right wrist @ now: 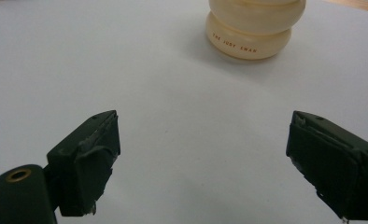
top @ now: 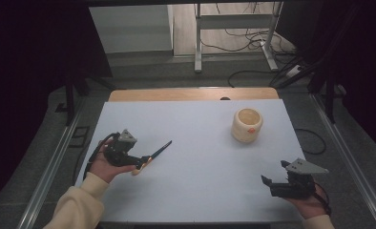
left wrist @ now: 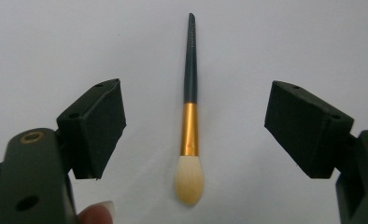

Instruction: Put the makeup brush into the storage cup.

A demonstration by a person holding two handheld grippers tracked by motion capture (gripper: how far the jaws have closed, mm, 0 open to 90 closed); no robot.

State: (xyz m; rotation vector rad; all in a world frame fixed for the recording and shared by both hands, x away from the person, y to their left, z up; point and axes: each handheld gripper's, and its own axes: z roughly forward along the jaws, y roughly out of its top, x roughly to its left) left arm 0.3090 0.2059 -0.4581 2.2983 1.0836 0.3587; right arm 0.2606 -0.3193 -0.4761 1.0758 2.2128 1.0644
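A white counter (top: 195, 157) sits in a dim room with cables on the floor behind. On it lies a slim makeup brush with dark handle, gold ferrule and cream bristles (left wrist: 189, 112), well left of a squat cream ceramic pot (top: 246, 125). The left gripper (left wrist: 194, 126) hovers low over the brush, its fingers (left wrist: 95, 126) spread wide either side, gripping nothing: seemingly the approach to a pickup, which next needs lowering and closing on the ferrule. The right gripper (top: 272, 183) rests near the pot's near side, wide open and empty.
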